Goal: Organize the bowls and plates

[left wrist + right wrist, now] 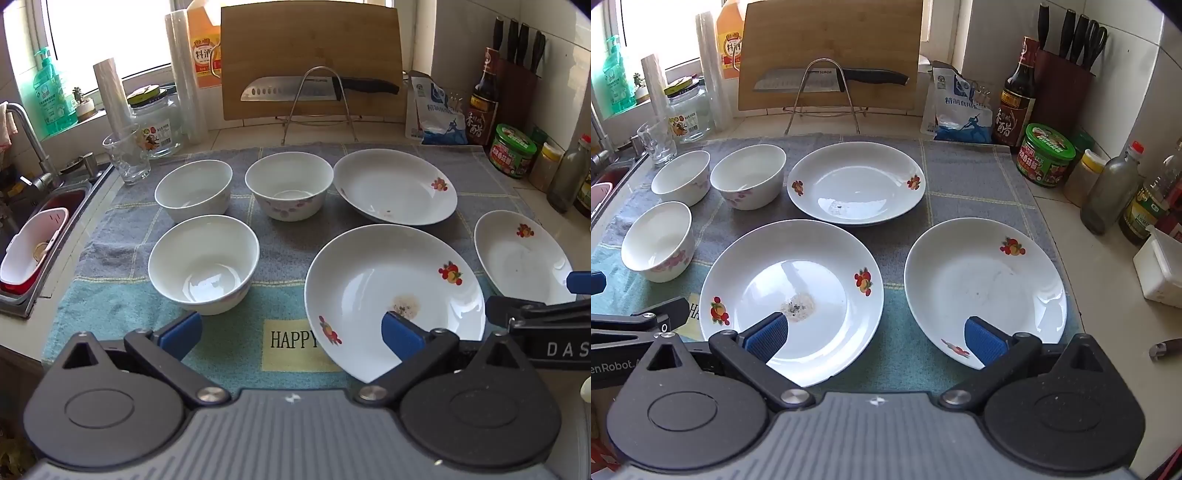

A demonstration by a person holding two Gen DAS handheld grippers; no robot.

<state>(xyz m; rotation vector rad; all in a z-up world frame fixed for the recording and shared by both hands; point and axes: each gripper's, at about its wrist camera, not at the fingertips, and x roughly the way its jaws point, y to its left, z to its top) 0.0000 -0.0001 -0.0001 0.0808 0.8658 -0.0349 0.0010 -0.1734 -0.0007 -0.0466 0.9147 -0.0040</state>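
Both tools hang tilted down above the near edge of the towel, holding nothing. Left tool: blue ribbed pads spread wide, bare cloth between them, its right pad over the near plate. Right tool: jaws equally wide, one pad over the near plate, the other over the right plate.

Towel: soft checked grey-and-teal terry, covering the surface; open cloth strip between near and right plates.

Far plate: shallow, glossy white, fruit decals, near the two back bowls. Near bowl: round, glazed, floral, near the towel's left edge. All dishes stand apart, unstacked.

Sink borders left; bottles crowd right.
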